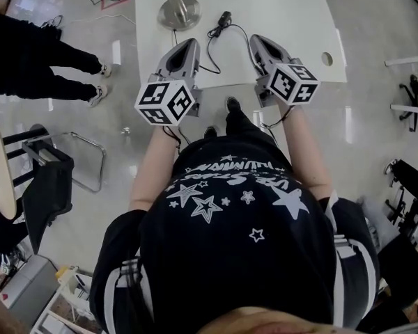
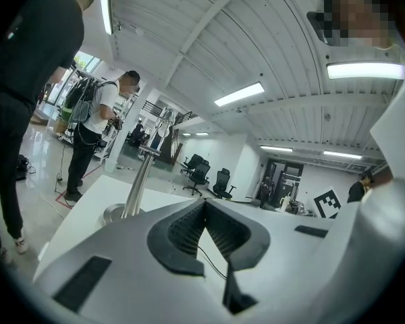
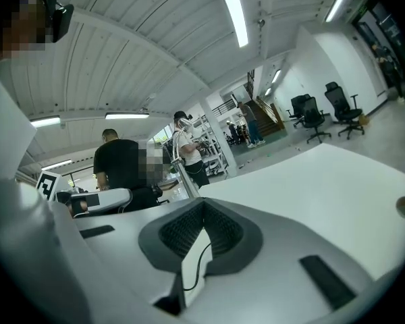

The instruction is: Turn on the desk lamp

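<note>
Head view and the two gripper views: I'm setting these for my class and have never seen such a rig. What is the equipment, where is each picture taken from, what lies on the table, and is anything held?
There is no robot here. A person holds a two-jaw hand tool in each hand. The head view comes from a camera on the person's head, looking steeply down. It shows the left tool and the right tool over the near edge of a white table. The patterned cube on each is part of that tool. The other two pictures come from cameras riding on the tools, each looking along its own jaws.

On the table stands the desk lamp's round metal base with its pole. Beside it lies a black cable carrying a small block, perhaps the switch. Both tools have their jaws together and hold nothing.
</note>
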`<control>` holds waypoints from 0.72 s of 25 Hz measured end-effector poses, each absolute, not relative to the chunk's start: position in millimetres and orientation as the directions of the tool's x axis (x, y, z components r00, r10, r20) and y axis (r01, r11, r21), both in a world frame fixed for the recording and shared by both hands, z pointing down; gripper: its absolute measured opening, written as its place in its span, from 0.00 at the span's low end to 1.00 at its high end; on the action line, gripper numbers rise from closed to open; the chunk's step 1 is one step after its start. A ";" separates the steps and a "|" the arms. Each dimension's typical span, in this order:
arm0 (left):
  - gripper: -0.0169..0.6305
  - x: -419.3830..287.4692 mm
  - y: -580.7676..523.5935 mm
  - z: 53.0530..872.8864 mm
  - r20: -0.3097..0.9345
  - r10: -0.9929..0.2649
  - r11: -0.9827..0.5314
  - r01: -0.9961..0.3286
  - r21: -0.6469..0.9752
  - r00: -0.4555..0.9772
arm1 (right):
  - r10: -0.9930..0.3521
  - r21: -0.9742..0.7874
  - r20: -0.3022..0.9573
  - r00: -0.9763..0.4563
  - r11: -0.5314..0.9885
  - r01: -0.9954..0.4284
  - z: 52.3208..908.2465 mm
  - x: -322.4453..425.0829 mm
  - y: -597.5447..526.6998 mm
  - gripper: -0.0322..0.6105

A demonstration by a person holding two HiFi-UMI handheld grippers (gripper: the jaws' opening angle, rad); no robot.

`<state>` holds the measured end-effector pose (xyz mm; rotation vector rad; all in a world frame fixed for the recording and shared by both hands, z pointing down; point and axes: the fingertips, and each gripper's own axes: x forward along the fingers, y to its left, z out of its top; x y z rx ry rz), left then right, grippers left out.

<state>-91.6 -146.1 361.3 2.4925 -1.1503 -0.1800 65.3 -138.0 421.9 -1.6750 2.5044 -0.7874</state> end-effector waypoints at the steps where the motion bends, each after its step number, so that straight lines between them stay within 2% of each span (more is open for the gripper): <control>1: 0.04 -88.5 -149.6 361.3 0.046 -0.756 -0.586 -0.707 0.396 0.653 | -0.867 -0.420 0.252 -0.429 0.302 -0.856 422.5 67.0 -143.1 0.05; 18: 0.04 -37.9 -210.6 382.3 0.133 -0.794 -0.515 -0.772 0.372 0.594 | -0.821 -0.431 0.238 -0.519 0.390 -0.814 415.9 108.8 -229.8 0.05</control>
